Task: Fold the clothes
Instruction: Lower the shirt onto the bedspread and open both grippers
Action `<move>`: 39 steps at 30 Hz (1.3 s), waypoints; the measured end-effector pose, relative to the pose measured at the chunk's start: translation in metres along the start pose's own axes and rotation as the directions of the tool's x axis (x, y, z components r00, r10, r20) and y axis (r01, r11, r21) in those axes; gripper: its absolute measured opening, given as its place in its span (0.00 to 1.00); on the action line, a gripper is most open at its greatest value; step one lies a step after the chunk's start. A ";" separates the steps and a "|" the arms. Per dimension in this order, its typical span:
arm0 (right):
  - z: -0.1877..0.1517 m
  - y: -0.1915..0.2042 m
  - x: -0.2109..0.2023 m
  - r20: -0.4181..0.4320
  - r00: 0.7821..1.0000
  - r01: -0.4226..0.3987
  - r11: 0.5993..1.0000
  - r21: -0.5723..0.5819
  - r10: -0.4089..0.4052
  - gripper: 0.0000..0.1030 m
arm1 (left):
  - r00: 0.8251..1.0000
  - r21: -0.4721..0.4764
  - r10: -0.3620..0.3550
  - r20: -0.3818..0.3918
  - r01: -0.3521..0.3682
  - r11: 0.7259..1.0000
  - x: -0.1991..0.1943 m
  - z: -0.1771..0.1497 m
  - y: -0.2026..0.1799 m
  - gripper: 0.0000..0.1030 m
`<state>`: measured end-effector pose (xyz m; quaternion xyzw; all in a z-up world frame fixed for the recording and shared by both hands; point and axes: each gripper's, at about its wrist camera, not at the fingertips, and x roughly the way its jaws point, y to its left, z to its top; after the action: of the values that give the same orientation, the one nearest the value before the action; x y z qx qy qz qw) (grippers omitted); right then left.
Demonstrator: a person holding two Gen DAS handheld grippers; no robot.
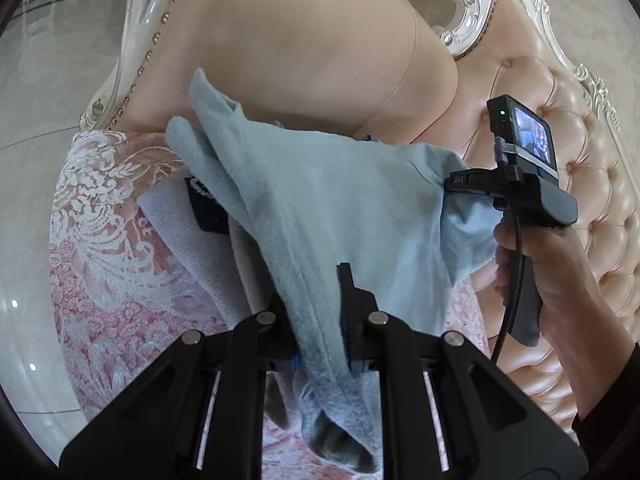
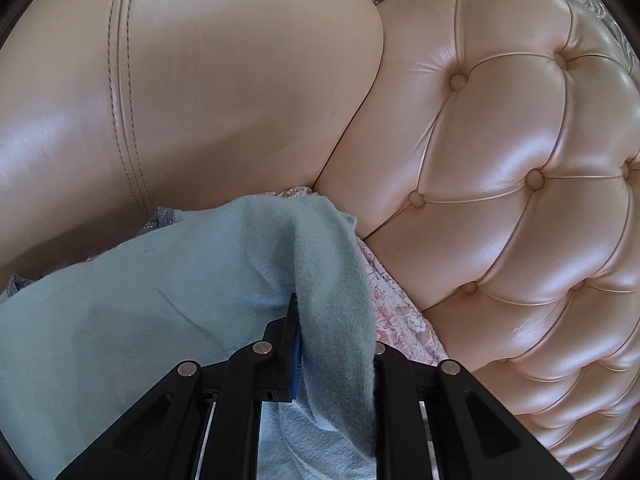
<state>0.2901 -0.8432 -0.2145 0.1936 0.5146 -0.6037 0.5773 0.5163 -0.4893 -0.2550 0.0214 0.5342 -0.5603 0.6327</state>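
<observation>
left hand-held gripper [image 1: 320, 316]: clenched on a bunched fold of the light blue garment [image 1: 320, 184] | right hand-held gripper [image 2: 336, 320]: clenched on its other edge, angled down, hand [image 1: 560, 280] on the grip | garment: draped over pink lace cover [image 1: 108, 248] on the sofa [image 2: 500, 160] | dark patch [image 1: 208, 208]: unreadable

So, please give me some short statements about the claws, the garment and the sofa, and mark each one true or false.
1. The left claw is shut on the light blue fleece garment. True.
2. The right claw is open and empty. False: it is shut on the same garment.
3. The garment lies on a bare wooden table. False: it hangs over a pink floral lace cover on a pink tufted leather sofa.
4. A hand holds the right claw's handle. True.
</observation>
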 end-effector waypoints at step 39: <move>-0.061 -0.090 0.067 0.202 0.846 -0.512 0.646 0.566 0.493 0.78 | 0.987 0.696 -0.017 -0.161 0.126 0.707 0.015 -0.004 -0.030 0.26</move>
<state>0.1707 -0.8426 -0.2581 0.4920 0.2134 -0.5536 0.6372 0.4886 -0.5088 -0.2499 0.2801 0.3246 -0.7425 0.5147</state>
